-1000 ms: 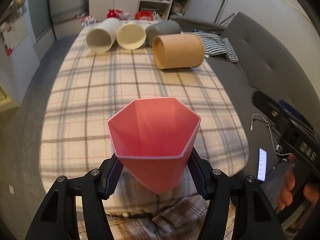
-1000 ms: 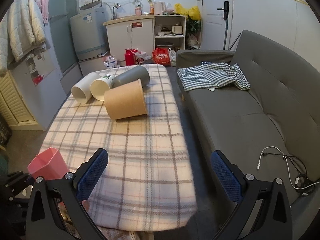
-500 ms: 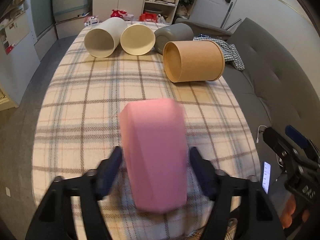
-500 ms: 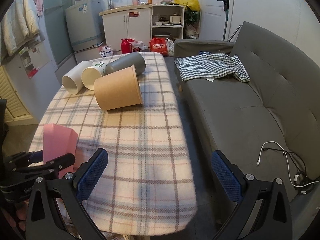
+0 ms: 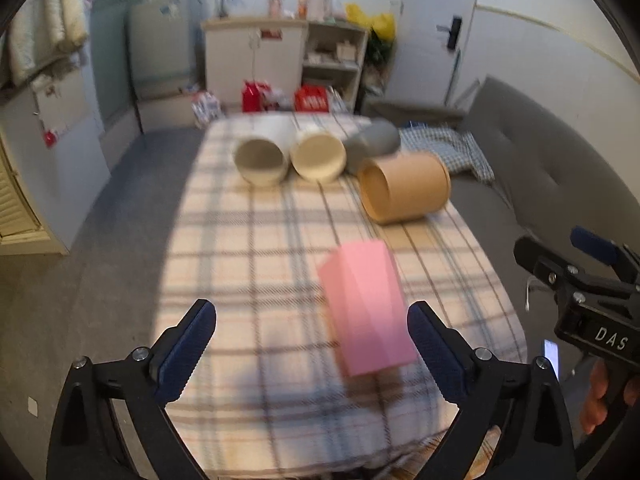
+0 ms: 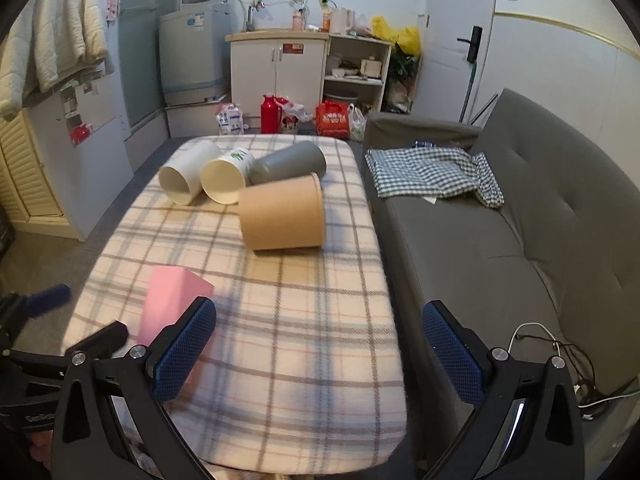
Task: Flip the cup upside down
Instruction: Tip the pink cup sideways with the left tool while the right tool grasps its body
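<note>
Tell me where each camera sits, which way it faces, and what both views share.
Left wrist: sits on the left hand-held gripper, faces along the plaid table toward the cabinets; its open fingers flank the pink cup, and the right hand-held gripper shows at the right edge.
Right wrist: sits on the right hand-held gripper, open, faces across the same table and sofa.
Shared: pink cup, brown cup.

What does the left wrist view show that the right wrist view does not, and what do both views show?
Only the left wrist view shows the open left gripper from behind and a hand holding the other tool.

Only the right wrist view shows the open right gripper, the white cable and the checked cloth in full.

Both show the pink cup, mouth down and free of the jaws, and the brown cup on its side.
</note>
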The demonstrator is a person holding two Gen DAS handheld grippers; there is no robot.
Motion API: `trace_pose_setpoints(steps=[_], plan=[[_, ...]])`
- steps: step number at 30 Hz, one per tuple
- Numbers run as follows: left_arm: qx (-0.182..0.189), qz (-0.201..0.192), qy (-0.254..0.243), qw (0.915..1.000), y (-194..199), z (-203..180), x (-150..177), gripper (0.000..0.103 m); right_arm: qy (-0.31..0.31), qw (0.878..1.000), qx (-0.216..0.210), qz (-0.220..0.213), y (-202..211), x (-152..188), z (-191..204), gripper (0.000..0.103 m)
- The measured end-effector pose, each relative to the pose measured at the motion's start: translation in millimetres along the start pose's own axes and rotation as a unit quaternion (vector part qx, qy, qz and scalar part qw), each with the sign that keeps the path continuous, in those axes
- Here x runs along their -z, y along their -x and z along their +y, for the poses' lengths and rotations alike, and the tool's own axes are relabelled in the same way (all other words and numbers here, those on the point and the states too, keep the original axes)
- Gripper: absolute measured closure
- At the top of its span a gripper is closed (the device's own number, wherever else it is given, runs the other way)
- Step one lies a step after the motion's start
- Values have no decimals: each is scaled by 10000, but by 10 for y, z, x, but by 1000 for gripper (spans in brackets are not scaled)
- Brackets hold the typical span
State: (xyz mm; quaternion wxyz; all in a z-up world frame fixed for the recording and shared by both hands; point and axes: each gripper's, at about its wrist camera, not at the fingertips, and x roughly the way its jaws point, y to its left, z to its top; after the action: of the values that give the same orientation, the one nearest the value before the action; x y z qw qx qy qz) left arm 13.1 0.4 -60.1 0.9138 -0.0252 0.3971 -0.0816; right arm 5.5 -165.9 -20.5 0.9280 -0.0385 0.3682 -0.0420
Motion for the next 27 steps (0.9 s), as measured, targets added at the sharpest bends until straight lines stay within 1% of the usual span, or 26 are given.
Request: trace_pose_setpoints(steps=[1, 4, 6, 8, 12, 14, 19, 20, 22, 23, 24, 25, 26, 27], plan=[[-15, -70, 53, 10000, 38, 50, -17, 4, -17, 9999, 52, -106, 53, -11, 46, 0], [-113, -250, 258, 9993, 135, 255, -52, 4, 11, 9998, 5, -209, 132, -36, 154, 0], [-193, -319, 344, 9987, 169, 371, -57, 4, 55, 9998, -44, -203, 136, -40, 270, 0], [-359, -380, 417, 9978, 208, 511, -54, 4, 34, 9998, -168, -102, 101, -12, 382, 0], [-633, -468, 513, 9956, 268, 780, -1, 4, 78, 9987, -442, 229, -20, 129, 625, 0], [-727, -427, 516, 9951, 262, 866, 47, 4, 114, 9976, -572, 384, -100, 208, 736, 0], [-827, -262, 547, 9947, 196, 994, 180, 4, 10, 9916, -859, 971, -406, 375, 930, 0], [-837, -223, 556, 9947, 175, 1007, 197, 4, -24, 9903, -896, 1066, -456, 401, 941, 2], [-830, -144, 598, 9947, 144, 1035, 240, 4, -61, 9861, -986, 1338, -586, 465, 987, 16], [-814, -117, 617, 9947, 134, 1043, 260, 4, -62, 9838, -1005, 1481, -653, 498, 1006, 20], [-796, -87, 634, 9948, 120, 1049, 276, 4, -73, 9826, -1016, 1553, -686, 521, 1013, 27], [-789, -67, 636, 9948, 107, 1053, 280, 4, -98, 9806, -1052, 1650, -725, 545, 1016, 33], [-783, -53, 628, 9949, 96, 1055, 285, 4, -145, 9787, -1119, 1713, -744, 560, 1012, 35], [-775, -46, 611, 9951, 93, 1056, 290, 4, -159, 9775, -1200, 1728, -742, 564, 1021, 41]])
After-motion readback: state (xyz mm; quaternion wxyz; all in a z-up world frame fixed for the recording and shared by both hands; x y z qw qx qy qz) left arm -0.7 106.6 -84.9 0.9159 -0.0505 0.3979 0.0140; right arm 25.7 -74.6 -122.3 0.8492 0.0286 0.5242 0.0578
